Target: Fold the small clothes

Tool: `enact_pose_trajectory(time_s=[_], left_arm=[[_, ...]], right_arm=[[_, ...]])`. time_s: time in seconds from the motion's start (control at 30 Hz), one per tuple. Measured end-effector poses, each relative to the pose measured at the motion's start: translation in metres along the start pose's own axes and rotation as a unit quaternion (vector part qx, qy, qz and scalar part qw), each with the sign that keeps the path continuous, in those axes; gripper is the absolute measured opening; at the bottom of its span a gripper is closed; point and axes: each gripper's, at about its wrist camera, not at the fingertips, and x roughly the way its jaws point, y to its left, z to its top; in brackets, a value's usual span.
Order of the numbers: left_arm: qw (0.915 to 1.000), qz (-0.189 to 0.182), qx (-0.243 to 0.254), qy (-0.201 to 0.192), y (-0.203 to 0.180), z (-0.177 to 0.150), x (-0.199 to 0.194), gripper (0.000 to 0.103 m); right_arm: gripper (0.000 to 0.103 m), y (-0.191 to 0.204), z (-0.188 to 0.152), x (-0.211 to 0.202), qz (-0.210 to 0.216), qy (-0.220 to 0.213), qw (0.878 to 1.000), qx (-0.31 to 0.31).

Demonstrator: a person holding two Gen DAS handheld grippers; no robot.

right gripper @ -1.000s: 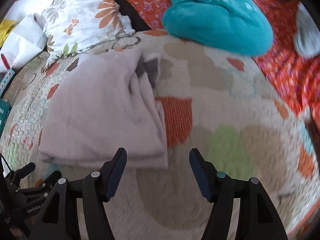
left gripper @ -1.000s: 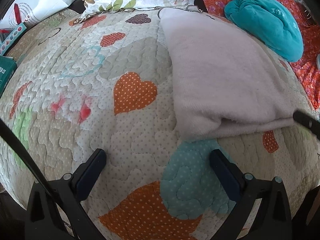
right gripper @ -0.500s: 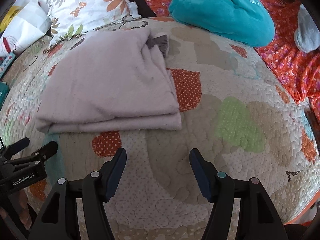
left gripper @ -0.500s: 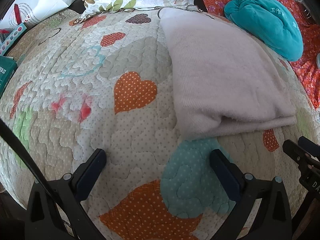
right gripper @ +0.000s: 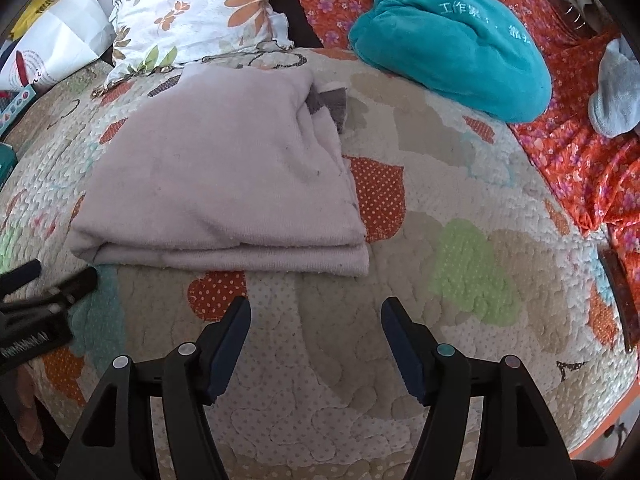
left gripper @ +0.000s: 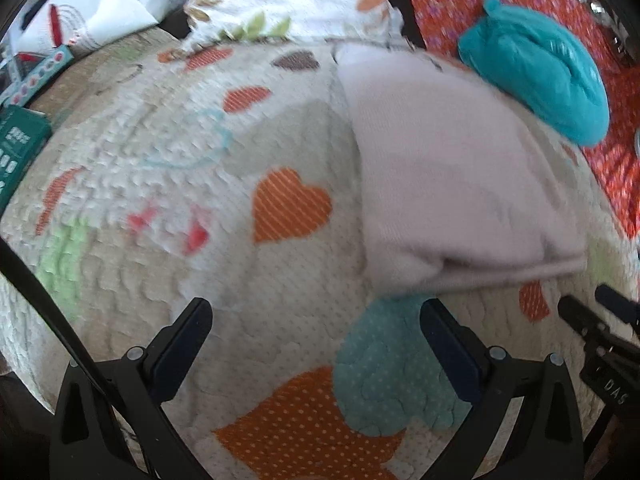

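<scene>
A pale lilac garment [right gripper: 224, 184] lies folded in a flat rectangle on the heart-patterned quilt [right gripper: 460, 208]; it also shows in the left wrist view [left gripper: 452, 168]. A grey patch of it sticks out at its far right corner [right gripper: 332, 100]. My left gripper [left gripper: 316, 320] is open and empty, hovering over the quilt short of the garment's near left corner. My right gripper [right gripper: 316, 312] is open and empty, a little short of the garment's near folded edge. Each gripper shows at the edge of the other's view.
A teal plush bundle [right gripper: 452, 40] lies beyond the garment on an orange floral sheet [right gripper: 580, 152]. A floral pillow [right gripper: 192, 8] and a white paper bag [right gripper: 52, 44] stand at the back left. A grey cloth [right gripper: 616, 96] is at far right. A green box [left gripper: 16, 148] sits at the left edge.
Both grippers have drawn back from the folded garment toward the near side of the quilt. The right gripper has pulled back most. The garment has stayed folded.
</scene>
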Motion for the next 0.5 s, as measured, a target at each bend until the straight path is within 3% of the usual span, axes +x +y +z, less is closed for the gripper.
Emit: enact_pose_trajectory(time_s=[0.17,0.5], left_arm=[[0.9995,0.005,-0.008,-0.029,0.006,0.005,-0.014,0.103],[0.9991,0.008,0.007,-0.041,0.002,0.003,-0.022,0.103]], right_arm=[[0.073,-0.001,0.001,-0.003,-0.003,-0.008,1.000,0.002],[0.076,0.003,0.001,-0.003,-0.007,-0.010,1.000,-0.004]])
